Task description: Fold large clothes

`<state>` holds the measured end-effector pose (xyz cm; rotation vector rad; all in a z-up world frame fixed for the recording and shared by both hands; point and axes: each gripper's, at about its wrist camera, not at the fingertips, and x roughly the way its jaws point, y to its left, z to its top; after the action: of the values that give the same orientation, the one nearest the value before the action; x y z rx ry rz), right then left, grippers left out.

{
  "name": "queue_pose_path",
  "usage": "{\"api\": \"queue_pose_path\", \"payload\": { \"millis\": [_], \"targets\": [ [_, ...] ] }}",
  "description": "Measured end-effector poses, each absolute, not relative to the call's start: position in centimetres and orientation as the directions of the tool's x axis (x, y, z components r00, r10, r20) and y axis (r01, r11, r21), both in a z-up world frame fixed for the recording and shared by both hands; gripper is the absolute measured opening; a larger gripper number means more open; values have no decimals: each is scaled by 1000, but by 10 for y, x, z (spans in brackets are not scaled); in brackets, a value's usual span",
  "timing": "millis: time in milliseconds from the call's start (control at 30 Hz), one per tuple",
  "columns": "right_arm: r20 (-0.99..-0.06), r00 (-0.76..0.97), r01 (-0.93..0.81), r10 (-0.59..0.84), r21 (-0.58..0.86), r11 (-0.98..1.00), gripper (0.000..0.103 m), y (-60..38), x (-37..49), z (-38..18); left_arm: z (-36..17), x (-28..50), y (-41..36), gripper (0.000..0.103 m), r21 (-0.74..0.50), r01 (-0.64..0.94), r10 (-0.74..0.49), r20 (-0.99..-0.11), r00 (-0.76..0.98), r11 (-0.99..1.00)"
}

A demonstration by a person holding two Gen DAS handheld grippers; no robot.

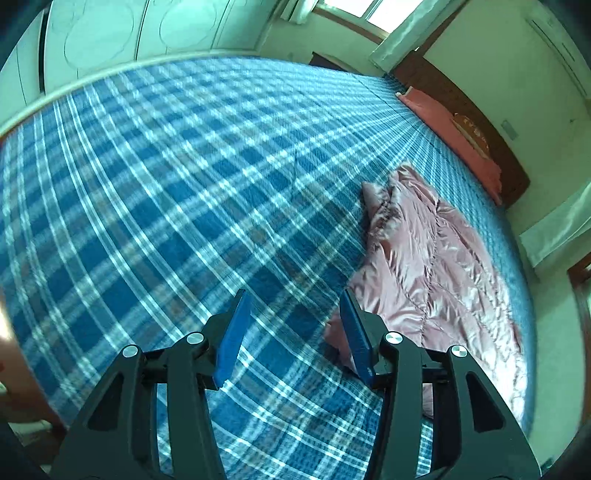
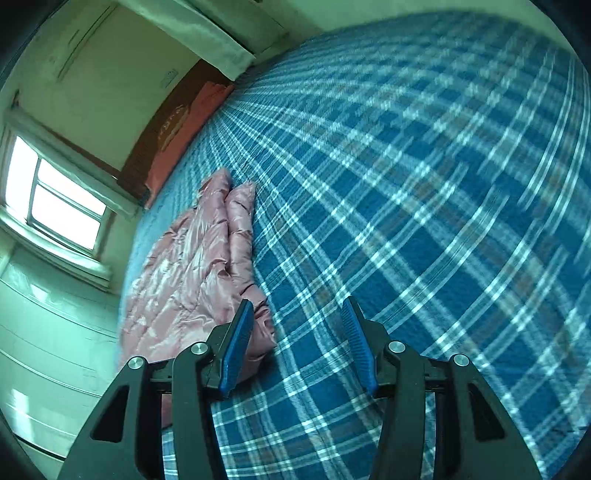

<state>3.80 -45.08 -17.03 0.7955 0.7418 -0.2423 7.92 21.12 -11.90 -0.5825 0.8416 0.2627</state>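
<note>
A shiny pink quilted jacket [image 1: 436,258] lies folded lengthwise on a blue plaid bedspread [image 1: 166,192]. In the left wrist view it stretches along the right side, and my left gripper [image 1: 295,306] hangs open just left of its near end, with only bedspread between the blue pads. In the right wrist view the jacket [image 2: 192,269] lies at the left, its sleeves pointing toward the headboard. My right gripper [image 2: 297,314] is open just right of the jacket's near corner, its left pad [image 2: 238,343] over the fabric edge, holding nothing.
A dark wooden headboard [image 1: 476,118] with a reddish pillow [image 1: 443,129] runs along the far end of the bed. White wardrobe doors [image 1: 122,33] stand beyond the bed's far side. A window [image 2: 55,199] and curtains [image 2: 218,33] line the wall beside the jacket.
</note>
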Motion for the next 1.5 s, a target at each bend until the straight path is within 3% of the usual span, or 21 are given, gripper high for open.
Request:
{"api": "queue_pose_path", "payload": {
  "millis": [167, 500, 700, 900, 1000, 1100, 1267, 1500],
  "targets": [
    [-684, 729, 368, -10, 380, 849, 50, -398, 61, -128, -88, 89, 171, 50, -198, -346, 108, -713, 692, 917],
    [-713, 700, 108, 38, 159, 981, 50, -261, 163, -118, -93, 161, 48, 52, 42, -116, 111, -721, 684, 992],
    [-730, 682, 34, 46, 95, 995, 50, -209, 214, -124, -107, 199, 3, 52, 89, -86, 124, -730, 672, 992],
    [-790, 613, 21, -9, 5, 1000, 50, -192, 233, -175, -146, 218, -5, 51, 124, -83, 148, -765, 626, 989],
    [-801, 599, 17, -8, 3, 1000, 50, -193, 235, -179, -154, 221, -7, 51, 143, -71, 156, -769, 619, 987],
    [-807, 590, 14, 10, 22, 1000, 50, -195, 238, -163, -141, 221, -6, 43, 128, -45, 129, -783, 608, 991],
    [-772, 636, 50, -8, 31, 998, 50, -197, 259, -137, -112, 232, -11, 45, 147, -57, 146, -720, 678, 988],
    [-807, 590, 63, -28, 11, 998, 50, -201, 289, -183, -154, 272, -21, 45, 229, -67, 220, -752, 621, 971]
  ]
}}
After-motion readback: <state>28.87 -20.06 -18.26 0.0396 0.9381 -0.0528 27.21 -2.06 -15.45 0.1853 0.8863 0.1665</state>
